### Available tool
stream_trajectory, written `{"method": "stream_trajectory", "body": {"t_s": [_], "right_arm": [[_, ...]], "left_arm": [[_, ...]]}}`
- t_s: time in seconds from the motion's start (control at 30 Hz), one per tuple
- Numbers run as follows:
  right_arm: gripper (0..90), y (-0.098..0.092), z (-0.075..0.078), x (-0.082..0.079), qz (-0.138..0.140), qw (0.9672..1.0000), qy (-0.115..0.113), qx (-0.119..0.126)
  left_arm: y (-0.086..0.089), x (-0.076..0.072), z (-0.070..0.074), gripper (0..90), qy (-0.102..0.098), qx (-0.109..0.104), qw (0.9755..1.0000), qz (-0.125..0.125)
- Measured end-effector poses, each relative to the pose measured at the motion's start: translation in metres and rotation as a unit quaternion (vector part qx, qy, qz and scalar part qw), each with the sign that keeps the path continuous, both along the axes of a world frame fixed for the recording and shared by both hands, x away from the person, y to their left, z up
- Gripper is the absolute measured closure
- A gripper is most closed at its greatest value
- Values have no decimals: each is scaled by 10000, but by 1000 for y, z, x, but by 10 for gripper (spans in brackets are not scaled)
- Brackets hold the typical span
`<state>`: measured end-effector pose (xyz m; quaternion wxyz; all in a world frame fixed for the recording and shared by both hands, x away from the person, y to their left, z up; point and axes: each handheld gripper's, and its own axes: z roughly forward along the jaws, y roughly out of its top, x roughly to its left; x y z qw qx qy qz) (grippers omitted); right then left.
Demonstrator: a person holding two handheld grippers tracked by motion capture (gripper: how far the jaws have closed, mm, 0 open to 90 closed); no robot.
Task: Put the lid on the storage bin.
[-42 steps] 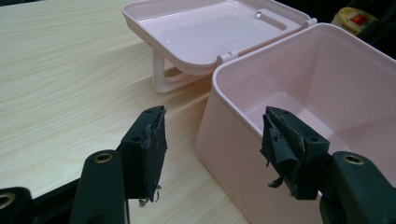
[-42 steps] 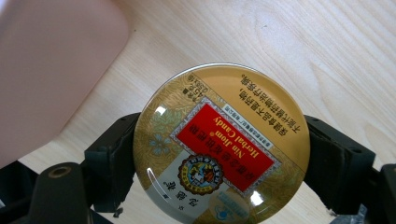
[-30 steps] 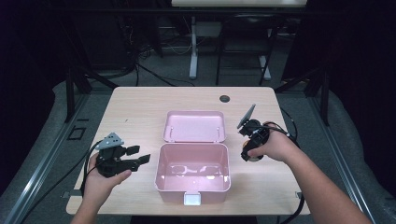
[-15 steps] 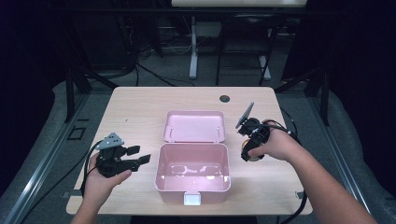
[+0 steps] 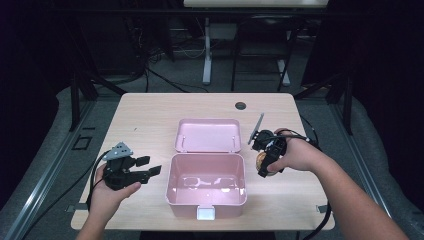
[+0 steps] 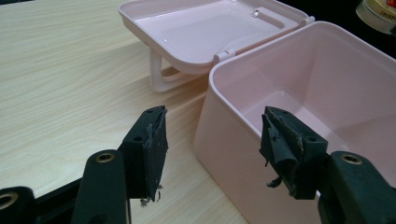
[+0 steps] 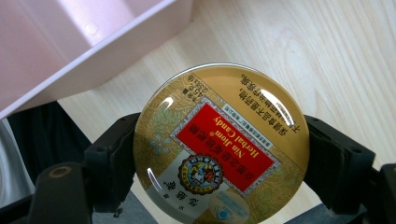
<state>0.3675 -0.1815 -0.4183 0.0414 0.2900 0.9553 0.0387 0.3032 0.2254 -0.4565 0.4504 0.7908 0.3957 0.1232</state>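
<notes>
A pink plastic box (image 5: 206, 197) stands open near the table's front edge, its lid (image 5: 207, 135) folded back flat behind it; the inside looks empty. My right gripper (image 5: 263, 162) hovers just right of the box, shut on a round gold candy tin (image 7: 219, 144) with a red label; the tin (image 5: 261, 160) peeks out under the hand. My left gripper (image 5: 150, 166) rests open to the left of the box, its jaws pointing at the box's left wall (image 6: 224, 144) with nothing between them.
The light wooden table (image 5: 150, 115) has a dark cable hole (image 5: 241, 105) at the back right. Cables trail off both grippers toward the table edges. Desk legs and wires stand on the dark floor behind.
The right gripper with the tin has shifted slightly; the left gripper and the box stay where they were.
</notes>
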Motion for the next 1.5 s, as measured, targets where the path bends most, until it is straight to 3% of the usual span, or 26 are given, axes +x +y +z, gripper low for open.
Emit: {"method": "stream_trajectory", "body": {"t_s": [0.2,0.43,0.97,1.5], "right_arm": [[197,6,1,-4,358,9993,-30,-77],[197,18,7,-7,657,9978,-106,3],[197,39,16,-12,933,9955,-116,109],[197,56,21,-18,1159,9931,-148,144]], "left_arm": [[0,0,0,407,7,-25,10000,13],[-1,0,0,412,7,1,10000,-25],[-1,-1,0,428,-93,-64,9999,-21],[-2,-2,1,439,-67,-59,10000,-34]]}}
